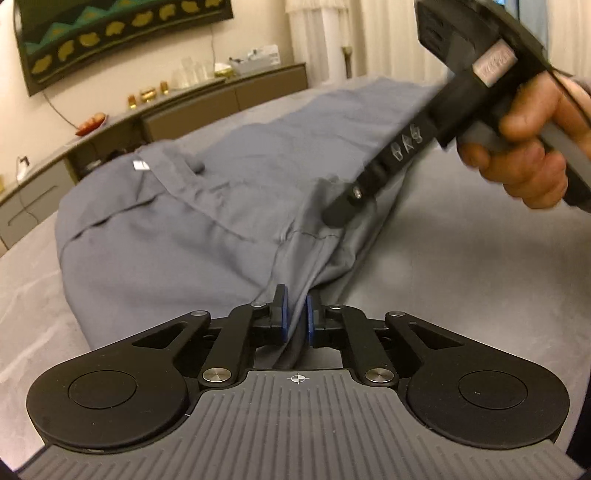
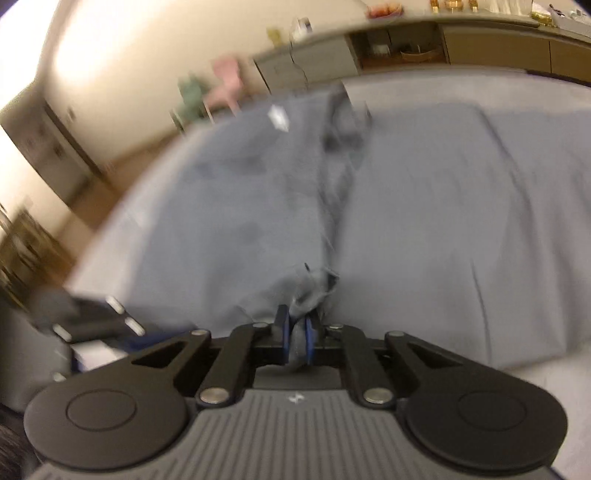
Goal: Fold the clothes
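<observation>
A grey garment (image 1: 192,221) lies spread over a grey table (image 1: 480,266), with a small white label (image 1: 139,165) near its far left. My left gripper (image 1: 295,306) is shut on a bunched edge of the cloth, which runs down between the blue pads (image 1: 283,306). In the left wrist view the right gripper (image 1: 336,216) reaches in from the upper right, a hand (image 1: 532,155) on its handle, its tip against the cloth. The right wrist view is blurred: my right gripper (image 2: 296,325) is shut on a gathered fold of the same grey garment (image 2: 424,221).
A long sideboard (image 1: 221,99) stands behind the table with glasses, gold items and a red dish on it. A dark framed picture (image 1: 110,33) hangs above. In the right wrist view pink and green chairs (image 2: 221,88) stand by the far wall.
</observation>
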Motion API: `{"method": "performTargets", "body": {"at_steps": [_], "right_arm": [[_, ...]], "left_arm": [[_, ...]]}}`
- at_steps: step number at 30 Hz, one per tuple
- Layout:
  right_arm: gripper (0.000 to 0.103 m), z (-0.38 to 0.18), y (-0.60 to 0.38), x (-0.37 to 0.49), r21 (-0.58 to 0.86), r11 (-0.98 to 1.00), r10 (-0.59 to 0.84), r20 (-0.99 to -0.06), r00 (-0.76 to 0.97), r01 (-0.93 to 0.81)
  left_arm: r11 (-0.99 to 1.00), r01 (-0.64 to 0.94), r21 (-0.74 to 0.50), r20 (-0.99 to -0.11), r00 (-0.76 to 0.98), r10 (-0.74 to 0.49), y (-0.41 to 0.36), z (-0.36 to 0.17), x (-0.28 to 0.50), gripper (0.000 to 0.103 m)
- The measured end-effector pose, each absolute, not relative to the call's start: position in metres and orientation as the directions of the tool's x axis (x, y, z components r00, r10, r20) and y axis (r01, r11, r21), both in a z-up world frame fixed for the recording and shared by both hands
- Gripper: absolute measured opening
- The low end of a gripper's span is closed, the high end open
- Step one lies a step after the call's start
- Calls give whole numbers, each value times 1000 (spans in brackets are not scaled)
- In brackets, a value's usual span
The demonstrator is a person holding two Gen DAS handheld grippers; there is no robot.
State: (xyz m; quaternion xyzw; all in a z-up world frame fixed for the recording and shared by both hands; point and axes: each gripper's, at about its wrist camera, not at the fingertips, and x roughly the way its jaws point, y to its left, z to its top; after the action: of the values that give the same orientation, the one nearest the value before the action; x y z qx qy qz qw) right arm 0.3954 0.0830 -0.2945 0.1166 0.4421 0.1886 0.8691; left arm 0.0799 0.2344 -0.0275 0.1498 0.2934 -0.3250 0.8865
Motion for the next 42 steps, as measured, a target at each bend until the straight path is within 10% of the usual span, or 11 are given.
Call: {"method": "performTargets", "body": {"at_steps": [8,12,16,23,28,31,35,42], "right_arm": [[10,-276,87,389,257,921,381,-755,534,-294],[12,-254,77,362,248,914,387,-766,513,-320],[45,-178,31,301,308,900,433,-709,557,-307],[69,-128,44,389,309,886,463,-628,625,-346],[67,-178,91,496,162,945,310,-720,621,-283],[37,-203,87,522,228,945,323,-769,551,-236],[27,-216,80,524,262,948,319,-786,530,-182],[54,-219,66,518,267,962,247,-773,584,-53]], "left_arm": [[825,564,-45,-520,692,-502,287,4,87,33],[906,419,-64,-517,762,-389,316,7,120,30],[946,320,-53,-548,782,-295,342,1,181,30],[943,268,-199,-601,726,-334,361,-14,269,32],[893,199,-404,-594,686,-421,372,-33,303,37],[838,165,-520,-581,652,-488,381,-43,316,43],[770,161,-618,-554,606,-571,384,-56,330,52],[718,127,-684,-531,589,-609,384,-67,331,43]]}}
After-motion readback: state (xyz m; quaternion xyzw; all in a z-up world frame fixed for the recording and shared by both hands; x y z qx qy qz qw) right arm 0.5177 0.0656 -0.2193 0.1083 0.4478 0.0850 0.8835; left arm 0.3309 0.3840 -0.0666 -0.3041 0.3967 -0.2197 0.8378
